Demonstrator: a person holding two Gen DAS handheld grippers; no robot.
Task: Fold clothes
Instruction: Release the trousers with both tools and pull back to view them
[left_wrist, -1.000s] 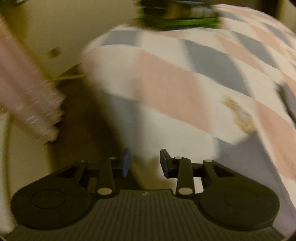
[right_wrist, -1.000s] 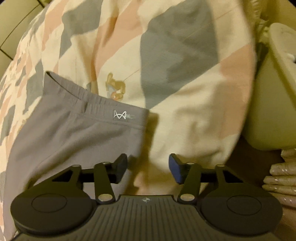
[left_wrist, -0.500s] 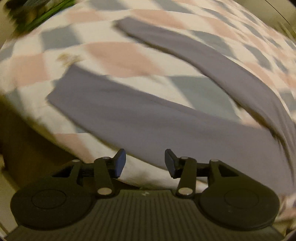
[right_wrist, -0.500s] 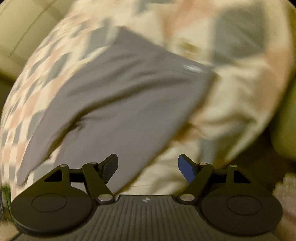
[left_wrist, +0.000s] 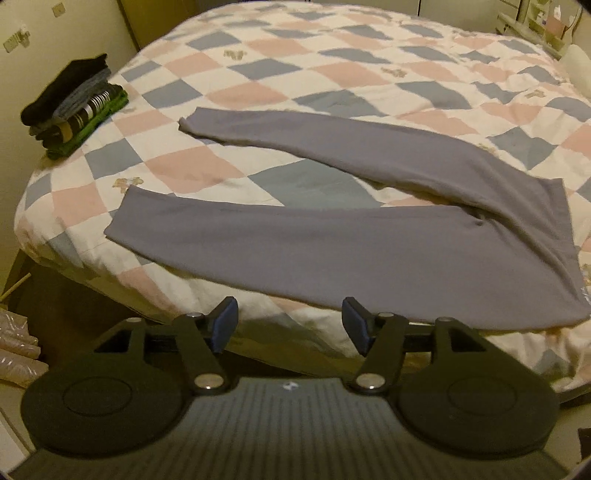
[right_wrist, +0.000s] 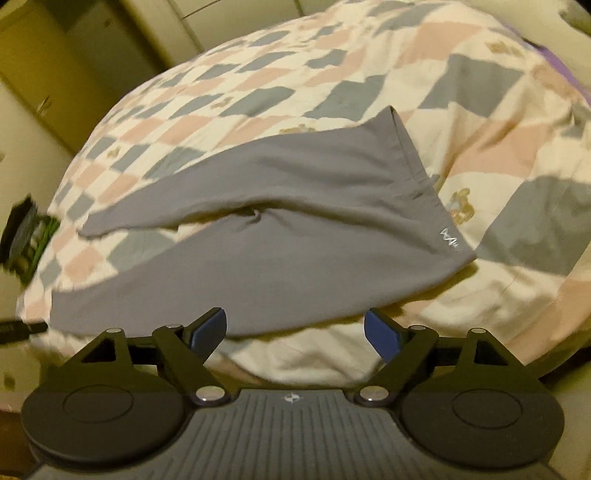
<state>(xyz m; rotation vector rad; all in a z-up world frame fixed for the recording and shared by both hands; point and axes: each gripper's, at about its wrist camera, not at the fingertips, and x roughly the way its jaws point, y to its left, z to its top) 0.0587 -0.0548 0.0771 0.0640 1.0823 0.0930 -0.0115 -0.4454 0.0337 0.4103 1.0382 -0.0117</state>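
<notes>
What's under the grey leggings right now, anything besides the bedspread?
Only the checked bedspread shows around and between the legs of the grey leggings, which lie flat on it. Whatever the fabric itself covers cannot be seen, though no lump shows.

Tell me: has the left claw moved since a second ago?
Yes. The left claw swung right and pulled back: the quilt corner filled its view, now the whole grey leggings show.

Small white logo (right_wrist: 451, 242) on leggings (right_wrist: 295, 236), unreadable.
</notes>
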